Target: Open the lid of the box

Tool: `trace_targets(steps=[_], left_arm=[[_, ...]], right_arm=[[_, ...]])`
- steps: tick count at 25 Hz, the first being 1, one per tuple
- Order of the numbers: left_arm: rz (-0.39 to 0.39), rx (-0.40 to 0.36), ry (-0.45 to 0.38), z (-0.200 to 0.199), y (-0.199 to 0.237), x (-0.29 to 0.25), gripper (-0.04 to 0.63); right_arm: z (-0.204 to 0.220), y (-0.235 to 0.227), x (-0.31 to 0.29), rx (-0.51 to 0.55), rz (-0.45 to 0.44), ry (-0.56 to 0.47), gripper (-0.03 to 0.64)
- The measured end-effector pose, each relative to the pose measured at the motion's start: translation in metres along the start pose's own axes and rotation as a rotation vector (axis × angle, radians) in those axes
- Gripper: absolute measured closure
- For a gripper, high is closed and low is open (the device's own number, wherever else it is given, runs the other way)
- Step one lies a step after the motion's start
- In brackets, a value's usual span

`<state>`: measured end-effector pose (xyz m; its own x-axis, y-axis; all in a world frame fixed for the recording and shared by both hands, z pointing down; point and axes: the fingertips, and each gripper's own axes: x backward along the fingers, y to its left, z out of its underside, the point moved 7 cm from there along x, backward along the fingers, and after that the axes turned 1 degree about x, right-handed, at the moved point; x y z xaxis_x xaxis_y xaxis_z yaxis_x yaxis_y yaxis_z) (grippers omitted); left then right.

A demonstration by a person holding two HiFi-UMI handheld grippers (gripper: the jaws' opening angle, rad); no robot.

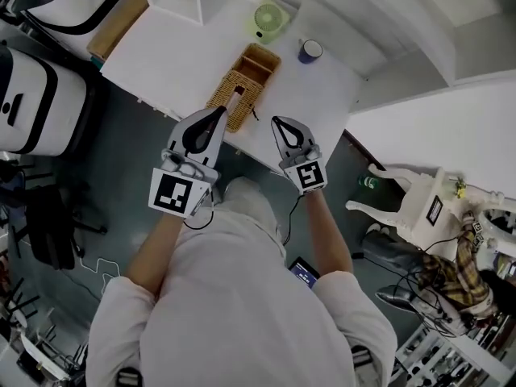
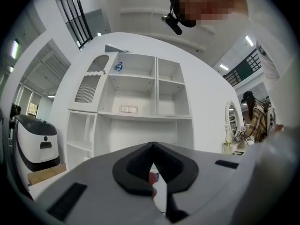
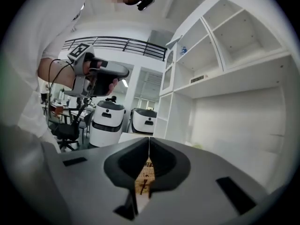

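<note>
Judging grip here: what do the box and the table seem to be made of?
Box: woven wicker or rattan by its look, tan and matte, with a plaited texture. Table: smooth white surface, likely laminate or painted board; no grain shows.

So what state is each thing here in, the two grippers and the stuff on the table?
Left gripper: shut, empty.
Right gripper: shut, empty.
Woven box: a hollow shows at its far end, so it looks open; hard to be sure.
Green fan: upright; spinning or not, cannot tell.
Blue mug: upright on the table.
</note>
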<state>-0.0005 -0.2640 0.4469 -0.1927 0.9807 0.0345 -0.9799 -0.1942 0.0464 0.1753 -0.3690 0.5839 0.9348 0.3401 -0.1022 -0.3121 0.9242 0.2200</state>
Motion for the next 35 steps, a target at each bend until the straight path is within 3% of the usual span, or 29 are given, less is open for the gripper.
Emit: trace_targets(steps=[1,3,10,14,18,21,27,35], left_arm=[[-0.006,-0.005,0.000,0.006,0.000,-0.002,0.598],[-0.016,-0.015,-0.003,0.020,0.001,-0.004,0.598],[-0.052,-0.024,0.007,0.066,0.008,-0.004,0.598],[-0.068,-0.028,0.004,0.076,0.011,0.001,0.598],[-0.082,-0.042,-0.007,0.077,0.018,0.004,0.598],[-0.093,-0.045,-0.012,0.076,0.024,0.005,0.598],[-0.100,-0.035,-0.003,0.070,0.028,0.006,0.598],[-0.113,-0.024,0.011,0.026,0.032,0.007,0.598]], right_arm=[[0.013,0.000,-0.004,-0.019,-0.038,0.007,0.595],[0.041,0.002,-0.015,-0.039,-0.104,0.020,0.476],[0.138,0.010,-0.055,-0.057,-0.213,0.119,0.459],[0.162,0.006,-0.070,-0.098,-0.222,0.160,0.460],[0.169,0.010,-0.081,-0.091,-0.257,0.153,0.492],[0.171,0.011,-0.084,-0.064,-0.246,0.140,0.586],[0.157,0.005,-0.076,-0.091,-0.210,0.099,0.597],[0.101,-0.001,-0.074,-0.131,-0.174,0.079,0.600]])
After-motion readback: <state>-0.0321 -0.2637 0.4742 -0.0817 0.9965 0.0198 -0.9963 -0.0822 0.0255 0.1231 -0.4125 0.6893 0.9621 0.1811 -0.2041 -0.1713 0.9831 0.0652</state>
